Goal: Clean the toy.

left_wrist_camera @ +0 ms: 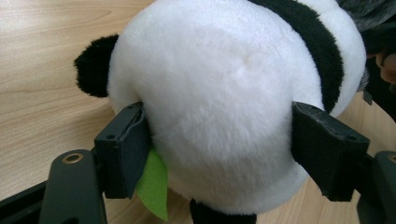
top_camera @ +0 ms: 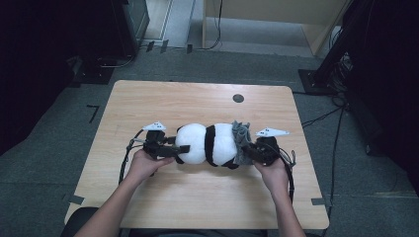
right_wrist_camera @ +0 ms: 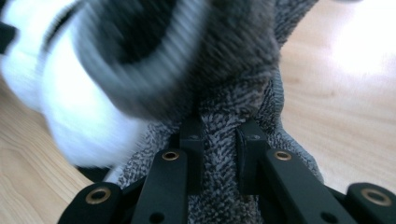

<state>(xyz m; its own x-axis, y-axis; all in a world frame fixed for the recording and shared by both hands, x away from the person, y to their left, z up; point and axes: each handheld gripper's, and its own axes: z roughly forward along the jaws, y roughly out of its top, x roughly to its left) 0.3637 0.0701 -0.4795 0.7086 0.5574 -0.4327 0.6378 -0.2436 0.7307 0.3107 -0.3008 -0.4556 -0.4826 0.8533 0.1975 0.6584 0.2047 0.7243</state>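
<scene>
Panda plush toy lying on its side on the wooden counter, near the middle of the counter's near half, with a grey knitted garment bunched at the end of the panda that faces the right hand-held gripper. The left hand-held gripper has its jaws spread wide and pressed against either flank of the panda's white round end; a green felt leaf shows beside one jaw. The right hand-held gripper is nearly closed, pinching a fold of the grey garment between its pads.

Likely risks: the pinch takes only a thin fold, so a pull may slip off the knit or stretch it rather than move the garment along the panda. The soft, compressible plush may squirm out of the left jaws, letting the panda drag across the counter. The leaf could snag under the jaw.
</scene>
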